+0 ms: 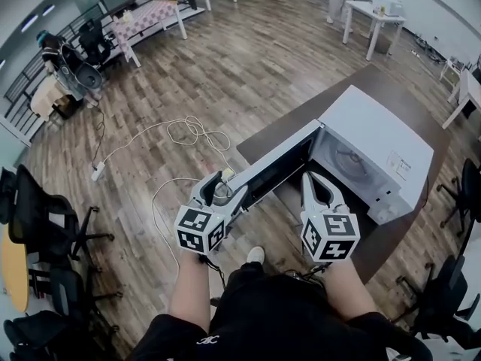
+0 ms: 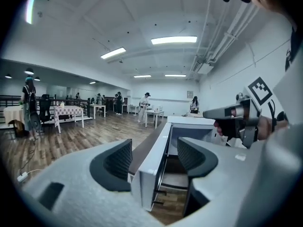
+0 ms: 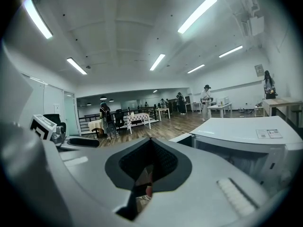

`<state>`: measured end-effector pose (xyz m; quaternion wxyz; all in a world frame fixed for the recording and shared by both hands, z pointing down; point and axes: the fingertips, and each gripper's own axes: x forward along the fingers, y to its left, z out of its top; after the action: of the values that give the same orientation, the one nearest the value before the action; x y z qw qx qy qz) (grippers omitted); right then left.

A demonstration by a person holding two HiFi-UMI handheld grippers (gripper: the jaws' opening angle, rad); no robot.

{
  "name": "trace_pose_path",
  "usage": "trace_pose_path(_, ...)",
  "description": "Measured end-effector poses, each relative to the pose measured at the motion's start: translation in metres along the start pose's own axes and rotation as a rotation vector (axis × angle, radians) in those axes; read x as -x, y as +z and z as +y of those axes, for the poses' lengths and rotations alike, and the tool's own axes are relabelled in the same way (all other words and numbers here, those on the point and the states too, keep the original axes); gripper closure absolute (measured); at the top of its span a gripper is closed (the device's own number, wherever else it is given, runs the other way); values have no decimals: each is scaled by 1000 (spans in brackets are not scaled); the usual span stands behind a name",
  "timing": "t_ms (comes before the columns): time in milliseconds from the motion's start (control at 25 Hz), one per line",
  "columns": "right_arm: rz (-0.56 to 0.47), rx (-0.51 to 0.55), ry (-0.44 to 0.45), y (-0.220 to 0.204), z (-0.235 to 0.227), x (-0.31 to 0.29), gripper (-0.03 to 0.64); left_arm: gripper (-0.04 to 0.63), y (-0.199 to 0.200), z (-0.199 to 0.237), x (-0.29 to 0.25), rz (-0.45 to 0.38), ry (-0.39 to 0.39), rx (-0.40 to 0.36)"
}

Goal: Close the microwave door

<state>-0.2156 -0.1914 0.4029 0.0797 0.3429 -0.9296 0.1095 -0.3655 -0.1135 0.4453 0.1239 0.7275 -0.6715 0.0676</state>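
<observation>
A white microwave (image 1: 376,138) stands on a dark brown table (image 1: 391,81) with its door (image 1: 274,164) swung wide toward the left. My left gripper (image 1: 224,186) is at the door's free end. In the left gripper view its jaws (image 2: 155,159) stand open on either side of the door's edge (image 2: 158,141), and the pads do not press on it. My right gripper (image 1: 310,177) hovers in front of the open cavity. In the right gripper view its pads (image 3: 149,167) meet with nothing between them, and the microwave's top (image 3: 246,131) lies to the right.
A white cable (image 1: 188,134) loops over the wooden floor left of the table. Black office chairs (image 1: 45,224) stand at the far left and another (image 1: 466,194) at the right. White tables (image 1: 372,13) and several people are far back in the room.
</observation>
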Motion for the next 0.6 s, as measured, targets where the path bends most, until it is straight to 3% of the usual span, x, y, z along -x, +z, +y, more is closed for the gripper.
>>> trace_pose_path(160,21,0,19,-7,8,-4,609,295,-31,13,8,46,17,44)
trace_pose_path(280,33,3,20,-10,12,-6,609,294,-47,12,4,88,5,32)
trace_pose_path(600,50,6,-8,-12,12,-8,609,314,-57,17,-10,115,5,26)
